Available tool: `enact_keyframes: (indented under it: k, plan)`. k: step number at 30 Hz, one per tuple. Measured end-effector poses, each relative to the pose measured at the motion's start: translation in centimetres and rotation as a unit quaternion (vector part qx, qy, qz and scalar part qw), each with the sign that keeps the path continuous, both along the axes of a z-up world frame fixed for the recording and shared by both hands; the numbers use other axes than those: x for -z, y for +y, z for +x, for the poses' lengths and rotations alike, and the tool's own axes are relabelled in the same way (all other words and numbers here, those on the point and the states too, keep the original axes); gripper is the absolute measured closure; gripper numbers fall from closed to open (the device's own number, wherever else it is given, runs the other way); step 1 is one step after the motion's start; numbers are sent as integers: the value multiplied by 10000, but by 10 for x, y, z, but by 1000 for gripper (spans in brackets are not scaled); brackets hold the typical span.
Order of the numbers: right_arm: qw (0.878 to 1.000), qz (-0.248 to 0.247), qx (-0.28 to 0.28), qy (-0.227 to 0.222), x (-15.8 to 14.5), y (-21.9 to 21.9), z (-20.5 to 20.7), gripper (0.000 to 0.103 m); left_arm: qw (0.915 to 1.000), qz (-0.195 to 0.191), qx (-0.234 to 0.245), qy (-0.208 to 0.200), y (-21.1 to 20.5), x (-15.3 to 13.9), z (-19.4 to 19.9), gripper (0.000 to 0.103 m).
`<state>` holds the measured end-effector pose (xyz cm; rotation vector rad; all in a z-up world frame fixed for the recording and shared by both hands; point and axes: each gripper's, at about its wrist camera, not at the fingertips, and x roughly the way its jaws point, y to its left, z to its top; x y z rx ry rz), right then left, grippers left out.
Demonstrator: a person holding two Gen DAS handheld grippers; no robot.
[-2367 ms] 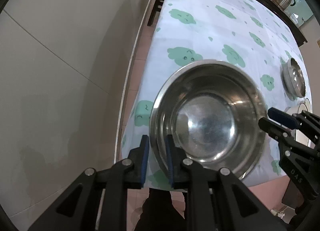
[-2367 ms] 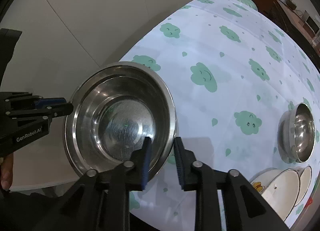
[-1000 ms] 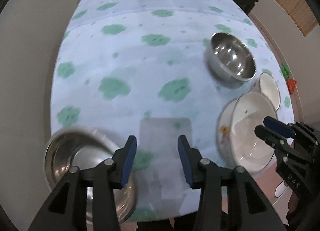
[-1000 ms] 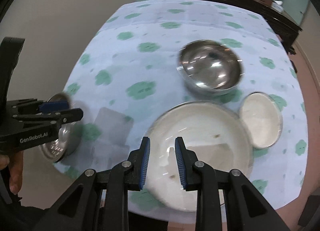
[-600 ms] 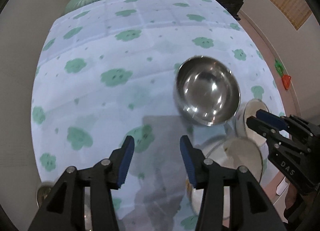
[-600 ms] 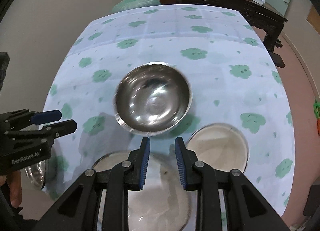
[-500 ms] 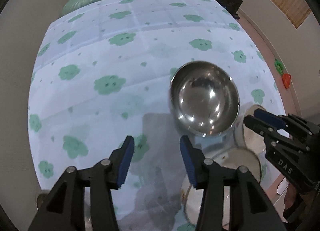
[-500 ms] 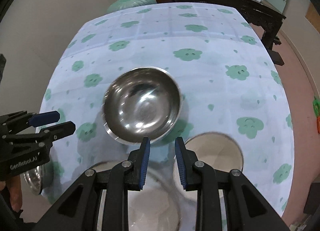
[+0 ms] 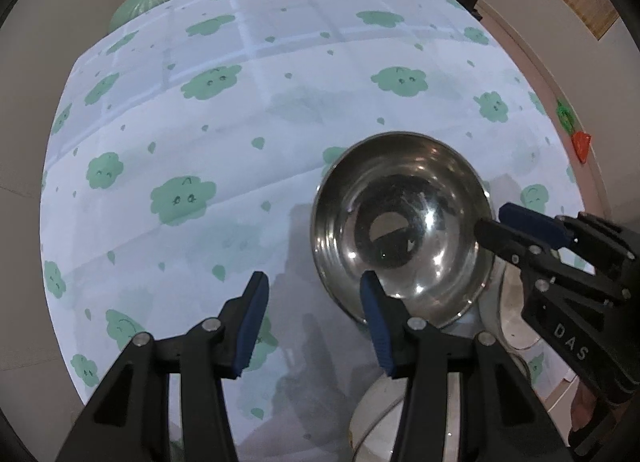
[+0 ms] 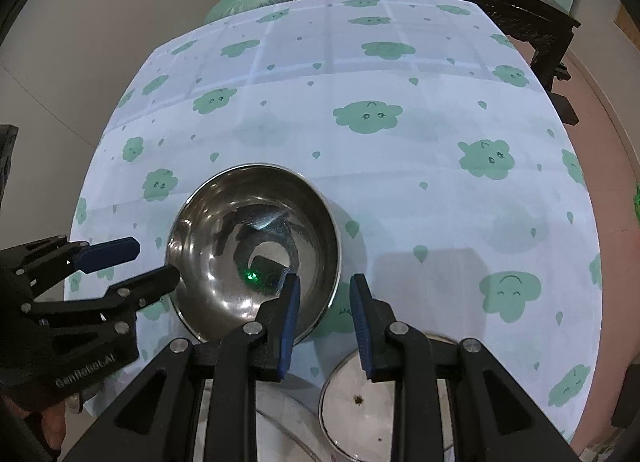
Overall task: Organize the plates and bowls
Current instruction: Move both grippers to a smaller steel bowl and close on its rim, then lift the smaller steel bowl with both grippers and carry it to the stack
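Tablecloth (image 9: 280,110): steel bowl (image 9: 400,222) between grippers.

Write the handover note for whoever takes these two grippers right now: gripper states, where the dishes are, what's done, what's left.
Left gripper: open, empty, its right finger over the near-left rim of the steel bowl.
Right gripper: open, empty, astride the same bowl's near-right rim, not clamped.
Dishes: the steel bowl stands upright on the cloud-print tablecloth. A small white dish sits just in front of it, and a larger white bowl lies at the near table edge. A second steel bowl's rim peeks out at the near-left edge.
Done: nothing stacked.
Left: probably grip this steel bowl with both grippers, then group the remaining dishes.
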<state>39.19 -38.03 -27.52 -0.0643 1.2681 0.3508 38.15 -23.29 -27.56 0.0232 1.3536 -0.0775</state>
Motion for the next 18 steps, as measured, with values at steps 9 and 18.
enact_keyframes:
  k: [9, 18]
  plan:
    - [9998, -68, -139, 137, 16, 7, 9, 75, 9998, 151, 11, 139, -6, 16, 7, 74]
    - [9996, -52, -206, 204, 21, 6, 12, 87, 9994, 255, 44, 222, -12, 20, 9, 94]
